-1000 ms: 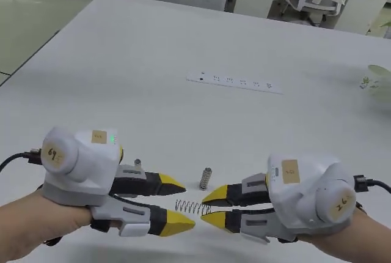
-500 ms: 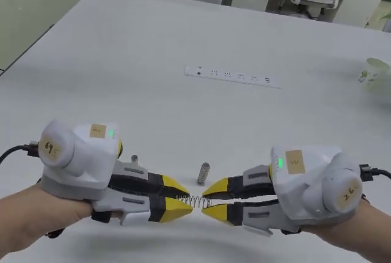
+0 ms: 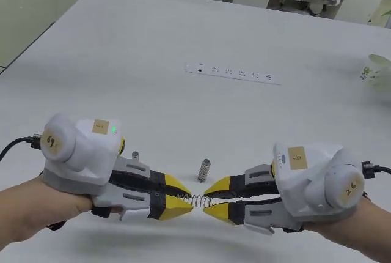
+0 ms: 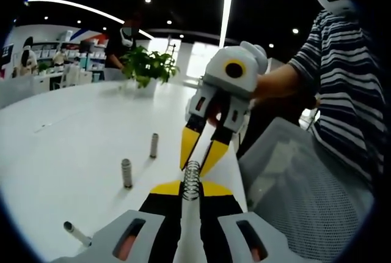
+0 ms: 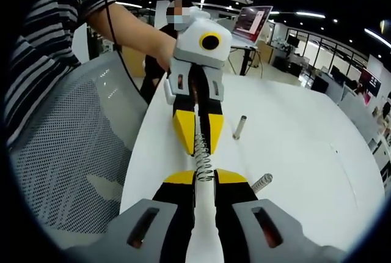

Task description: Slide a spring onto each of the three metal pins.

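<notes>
Spring (image 3: 198,200) now seemingly clamped in left hand-held gripper (image 3: 187,202).

White table (image 3: 122,61). A power strip (image 3: 232,74) lies at 12 o'clock from the sprung pin (image 3: 204,169). A bare pin (image 3: 135,155) stands at its 9 o'clock.

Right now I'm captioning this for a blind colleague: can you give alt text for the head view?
The left hand-held gripper and the right hand-held gripper pinch opposite ends of one spring over a white table. Behind them stand a pin wearing a spring and a bare pin.
</notes>
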Available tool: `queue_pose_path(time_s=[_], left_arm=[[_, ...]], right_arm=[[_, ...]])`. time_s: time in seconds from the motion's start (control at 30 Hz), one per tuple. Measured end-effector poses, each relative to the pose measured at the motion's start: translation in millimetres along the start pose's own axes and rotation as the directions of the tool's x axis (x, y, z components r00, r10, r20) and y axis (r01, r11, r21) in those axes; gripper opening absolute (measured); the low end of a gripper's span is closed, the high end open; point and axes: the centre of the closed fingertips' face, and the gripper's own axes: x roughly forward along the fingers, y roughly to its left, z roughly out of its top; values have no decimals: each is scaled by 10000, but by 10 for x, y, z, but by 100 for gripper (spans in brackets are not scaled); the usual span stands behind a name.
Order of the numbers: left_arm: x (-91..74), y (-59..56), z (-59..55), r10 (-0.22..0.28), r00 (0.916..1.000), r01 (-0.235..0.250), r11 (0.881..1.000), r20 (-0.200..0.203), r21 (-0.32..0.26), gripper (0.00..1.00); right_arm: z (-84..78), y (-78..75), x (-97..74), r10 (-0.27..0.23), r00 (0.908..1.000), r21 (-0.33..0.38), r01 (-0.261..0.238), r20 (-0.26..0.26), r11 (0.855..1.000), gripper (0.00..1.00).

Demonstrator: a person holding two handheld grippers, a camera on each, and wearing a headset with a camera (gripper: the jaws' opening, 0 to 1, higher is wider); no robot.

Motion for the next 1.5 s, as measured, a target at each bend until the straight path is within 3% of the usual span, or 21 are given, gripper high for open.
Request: queue_pose_path(time_s=[0.23,0.47,0.73,1.17,1.5], left_arm=[[-14,0,19,-6,10000,6,10000,19,-34,2],[4,-30,15,-163,9998,164,9999,-108,22,2],[16,-40,6,-309,9993,312,9995,-230,97,2],[51,6,-20,-74,9990,89,9994,-443,321,2],[67,-21,-94,-26,9961,89,9975,-881,708,2]], right_arm=[[-105,7,-47,-58,9999,423,63,-129,9991,10],[-39,1,-44,-54,9996,810,30,286,9967,11],[-29,18,-32,53,9993,993,-88,358,9950,7],[53,-32,-80,-285,9994,-3,285,191,9996,7],[214,8,-86,46,9988,-335,-30,479,9994,7]])
